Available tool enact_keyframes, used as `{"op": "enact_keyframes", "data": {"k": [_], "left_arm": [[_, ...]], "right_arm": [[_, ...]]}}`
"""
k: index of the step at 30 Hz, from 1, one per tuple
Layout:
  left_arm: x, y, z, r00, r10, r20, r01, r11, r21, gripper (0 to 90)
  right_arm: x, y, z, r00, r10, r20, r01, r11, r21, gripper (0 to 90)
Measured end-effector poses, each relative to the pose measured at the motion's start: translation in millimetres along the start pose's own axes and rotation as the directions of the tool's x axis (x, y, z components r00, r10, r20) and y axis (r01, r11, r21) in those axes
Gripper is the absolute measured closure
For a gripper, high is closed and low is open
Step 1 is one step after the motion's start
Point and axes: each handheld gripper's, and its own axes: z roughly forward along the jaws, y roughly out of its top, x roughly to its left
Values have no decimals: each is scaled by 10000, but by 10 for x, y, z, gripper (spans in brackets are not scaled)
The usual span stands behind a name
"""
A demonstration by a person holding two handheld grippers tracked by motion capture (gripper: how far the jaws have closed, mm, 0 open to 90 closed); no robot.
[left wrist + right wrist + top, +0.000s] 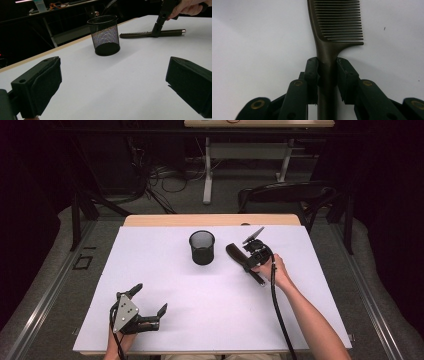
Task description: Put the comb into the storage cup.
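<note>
The right gripper (248,261) points down at the white table (165,285), its two black jaws pressed against either side of a dark comb (329,50) just below the teeth. The comb lies flat on the table, right of a black mesh cup (202,247) that stands upright near the far middle. The left gripper (150,302) is held over the near left of the table, its jaws spread wide apart with nothing between them.
</note>
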Motion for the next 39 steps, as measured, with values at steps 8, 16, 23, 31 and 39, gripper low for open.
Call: {"op": "enact_keyframes", "data": {"k": [8,16,23,31,39], "left_arm": [[-2,1,-1,10000,2,-14,-2,10000,-10,2],[-1,1,1,10000,-3,-44,3,10000,-4,2],[2,0,-5,10000,-14,-69,14,10000,-8,2],[-2,0,-3,10000,2,-65,-2,10000,0,2],[-1,-2,-2,10000,-12,-62,13,10000,13,2]], "right_arm": [[-23,-51,-59,9997,38,-238,-49,9989,-474,724],[-47,-100,-160,9986,-65,-532,2,9932,-1164,725],[-50,-144,-271,9966,-177,-807,15,9803,-1973,725],[-19,-225,-394,9952,-533,-820,282,9592,-2813,726],[-40,-324,-427,9943,-754,-758,455,9399,-3383,726]]}}
